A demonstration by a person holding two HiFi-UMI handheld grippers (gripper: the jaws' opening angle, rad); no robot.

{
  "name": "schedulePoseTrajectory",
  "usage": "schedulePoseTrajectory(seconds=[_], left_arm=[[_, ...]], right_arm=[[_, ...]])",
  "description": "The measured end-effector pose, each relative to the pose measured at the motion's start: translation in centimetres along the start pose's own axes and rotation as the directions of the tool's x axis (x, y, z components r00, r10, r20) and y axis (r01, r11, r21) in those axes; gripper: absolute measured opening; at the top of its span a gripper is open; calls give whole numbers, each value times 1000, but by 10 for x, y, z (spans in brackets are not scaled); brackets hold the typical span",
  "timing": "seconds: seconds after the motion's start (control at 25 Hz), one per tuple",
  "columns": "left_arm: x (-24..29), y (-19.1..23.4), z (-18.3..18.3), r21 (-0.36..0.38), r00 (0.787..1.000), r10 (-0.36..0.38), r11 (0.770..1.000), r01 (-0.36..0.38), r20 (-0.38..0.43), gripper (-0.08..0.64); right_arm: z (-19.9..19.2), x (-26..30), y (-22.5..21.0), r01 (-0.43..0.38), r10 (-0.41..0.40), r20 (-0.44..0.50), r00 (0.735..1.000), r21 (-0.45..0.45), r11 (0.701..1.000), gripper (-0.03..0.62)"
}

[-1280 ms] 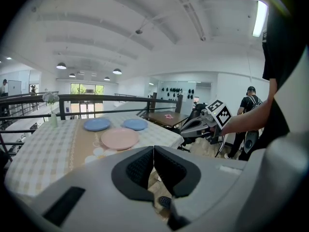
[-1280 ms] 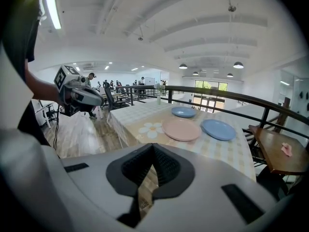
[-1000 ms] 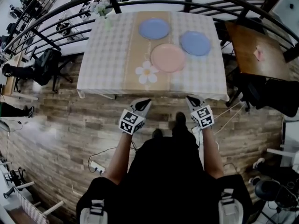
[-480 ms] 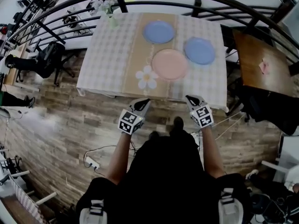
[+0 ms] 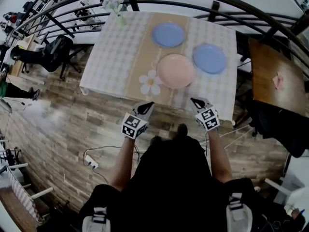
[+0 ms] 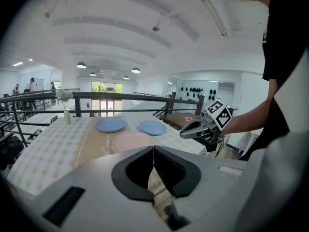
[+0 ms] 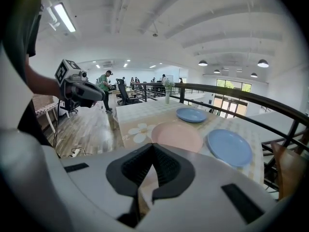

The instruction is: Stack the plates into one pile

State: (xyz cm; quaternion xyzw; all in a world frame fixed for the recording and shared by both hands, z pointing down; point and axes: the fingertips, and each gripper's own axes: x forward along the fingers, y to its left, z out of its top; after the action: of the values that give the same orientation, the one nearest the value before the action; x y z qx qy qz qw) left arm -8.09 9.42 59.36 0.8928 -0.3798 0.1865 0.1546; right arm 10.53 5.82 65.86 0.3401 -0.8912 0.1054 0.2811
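Smooth matt plates [image 5: 175, 70] rest on woven cloth [image 5: 113, 52]

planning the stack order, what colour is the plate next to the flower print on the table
Pale pink. The pink plate shows best in the head view.

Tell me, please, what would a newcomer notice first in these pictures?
Three plates lie apart on the checked tablecloth: the pink plate nearest the person, the far blue plate behind it, and the right blue plate beside it. The left gripper and the right gripper are both shut and empty, held in front of the cloth's near edge.
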Motion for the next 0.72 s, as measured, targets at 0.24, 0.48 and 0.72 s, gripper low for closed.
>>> schedulePoseTrajectory(seconds=[0.24, 0.48, 0.72], left_arm=[[15, -11, 4, -27, 999, 53, 998, -53, 2, 3], [22, -18, 4, -57, 993, 118, 991, -117, 4, 3], [28, -27, 8, -72, 987, 163, 984, -162, 10, 3]], right_arm=[[-9, 2, -22, -54, 54, -20, 998, -33, 998, -2], [-12, 8, -34, -114, 112, -26, 993, -68, 991, -2], [-9, 8, -41, -156, 154, -25, 988, -95, 983, -2]])
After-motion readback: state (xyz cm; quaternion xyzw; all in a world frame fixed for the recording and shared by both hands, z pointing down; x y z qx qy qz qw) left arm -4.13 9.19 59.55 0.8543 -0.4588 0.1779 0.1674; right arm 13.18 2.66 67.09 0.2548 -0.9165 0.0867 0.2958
